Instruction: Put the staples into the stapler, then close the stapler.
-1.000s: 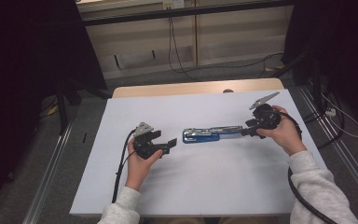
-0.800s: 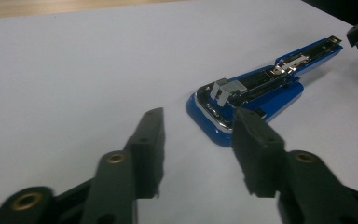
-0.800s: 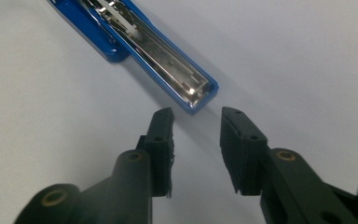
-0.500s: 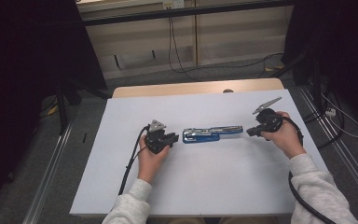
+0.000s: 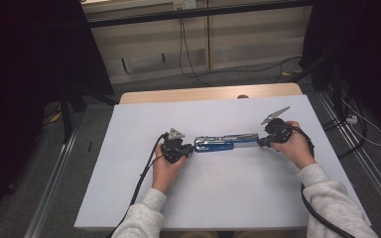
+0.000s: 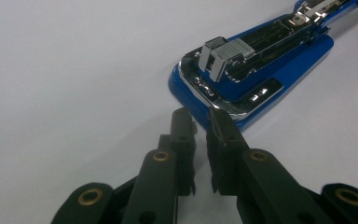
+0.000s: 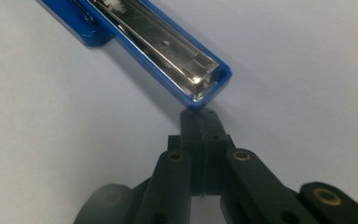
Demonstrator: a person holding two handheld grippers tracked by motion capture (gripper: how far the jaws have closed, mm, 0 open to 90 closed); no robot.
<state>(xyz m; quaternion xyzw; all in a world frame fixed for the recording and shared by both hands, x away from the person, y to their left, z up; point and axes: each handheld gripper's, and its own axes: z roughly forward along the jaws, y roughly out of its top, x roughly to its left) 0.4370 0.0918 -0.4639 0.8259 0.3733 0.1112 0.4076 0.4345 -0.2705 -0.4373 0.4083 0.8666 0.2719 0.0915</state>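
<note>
Blue plastic and bright chromed steel: a stapler [image 5: 224,144], swung fully open and lying flat in one long line near the middle of the white table [image 5: 129,198], closer to its far edge than its near one. Left gripper [image 6: 201,122] sits at the base end, jaws parted by a narrow gap, tips just short of the chromed rim and holding nothing. Right gripper [image 7: 199,116] sits at the magazine end, jaws pressed together, empty, tips touching or nearly touching the blue tip. Staple channel is smooth, glossy metal; tabletop matte.

Risks, judged: slick chrome and rounded plastic offer poor purchase; a push from either end could skate the stapler sideways or fold the hinge.
</note>
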